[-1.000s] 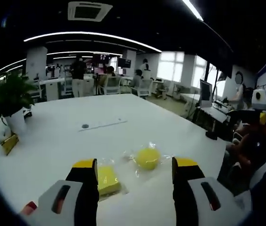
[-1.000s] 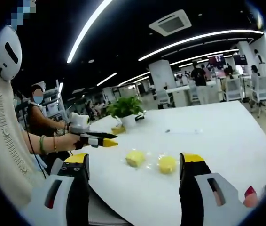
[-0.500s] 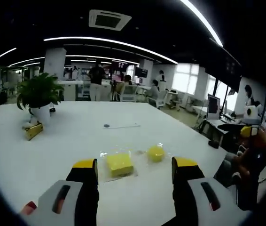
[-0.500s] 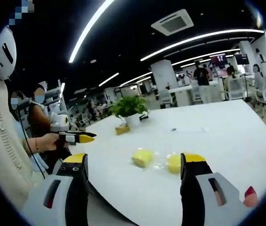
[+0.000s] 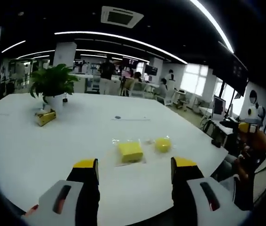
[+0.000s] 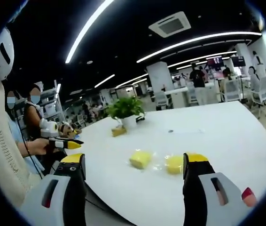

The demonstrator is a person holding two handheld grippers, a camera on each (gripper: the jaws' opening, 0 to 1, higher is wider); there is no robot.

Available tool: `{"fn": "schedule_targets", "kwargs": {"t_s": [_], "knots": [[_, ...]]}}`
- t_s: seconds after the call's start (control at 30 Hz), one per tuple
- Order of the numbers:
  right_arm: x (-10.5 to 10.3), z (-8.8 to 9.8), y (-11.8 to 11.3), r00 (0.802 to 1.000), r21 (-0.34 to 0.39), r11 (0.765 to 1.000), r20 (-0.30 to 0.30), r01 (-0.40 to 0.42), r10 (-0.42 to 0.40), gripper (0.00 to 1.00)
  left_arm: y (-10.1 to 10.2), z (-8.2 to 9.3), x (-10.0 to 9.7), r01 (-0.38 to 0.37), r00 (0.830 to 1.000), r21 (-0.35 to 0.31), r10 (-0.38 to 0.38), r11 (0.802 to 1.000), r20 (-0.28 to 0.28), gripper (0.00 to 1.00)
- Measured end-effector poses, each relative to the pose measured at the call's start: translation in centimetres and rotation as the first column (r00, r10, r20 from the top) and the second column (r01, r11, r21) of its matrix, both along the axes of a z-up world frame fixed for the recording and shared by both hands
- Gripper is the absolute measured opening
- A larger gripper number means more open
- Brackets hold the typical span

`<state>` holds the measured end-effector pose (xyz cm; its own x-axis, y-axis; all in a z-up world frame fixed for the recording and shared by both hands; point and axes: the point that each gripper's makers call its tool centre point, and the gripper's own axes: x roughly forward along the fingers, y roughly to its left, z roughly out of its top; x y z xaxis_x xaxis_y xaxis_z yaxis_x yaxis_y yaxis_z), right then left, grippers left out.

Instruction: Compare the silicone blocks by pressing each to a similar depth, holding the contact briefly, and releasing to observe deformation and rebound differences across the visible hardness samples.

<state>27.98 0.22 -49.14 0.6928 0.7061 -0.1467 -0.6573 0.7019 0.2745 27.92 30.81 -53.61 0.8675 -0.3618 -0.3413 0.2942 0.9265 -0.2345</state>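
Note:
Two yellow silicone samples in clear wrap lie side by side on the white table (image 5: 53, 155): a square block (image 5: 130, 151) and a round block (image 5: 162, 144). My left gripper (image 5: 133, 165) is open and empty, well short of both and above the table's near edge. The right gripper (image 5: 246, 127) shows small at the far right of the left gripper view, in a hand. In the right gripper view the square block (image 6: 141, 159) and round block (image 6: 174, 164) lie ahead of my open, empty right gripper (image 6: 134, 165). The left gripper (image 6: 62, 142) hovers off the table's left side.
A potted plant (image 5: 53, 84) and a small yellow box (image 5: 45, 117) stand at the far left of the table. A thin white strip with a dark dot (image 5: 126, 117) lies beyond the blocks. People (image 6: 32, 117), chairs and desks are around the room.
The left gripper has drawn back from the blocks, which now look smaller and farther in its view. In the right gripper view it has moved left, away from the table. The right gripper barely moved.

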Motion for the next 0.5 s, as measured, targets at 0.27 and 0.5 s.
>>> {"fn": "schedule_targets", "kwargs": {"t_s": [0.27,0.5], "knots": [[-0.31,-0.45,-0.16,1.0,-0.004,1.0,-0.009,0.005,-0.005,0.79,-0.12,0.81,0.18,0.015,1.0,0.017,-0.015,1.0,0.025,0.6],[-0.15,-0.62,-0.25,1.0,-0.009,1.0,-0.011,0.005,-0.005,0.79,-0.02,0.74,0.12,0.01,1.0,0.009,-0.011,1.0,0.02,0.62]]}}
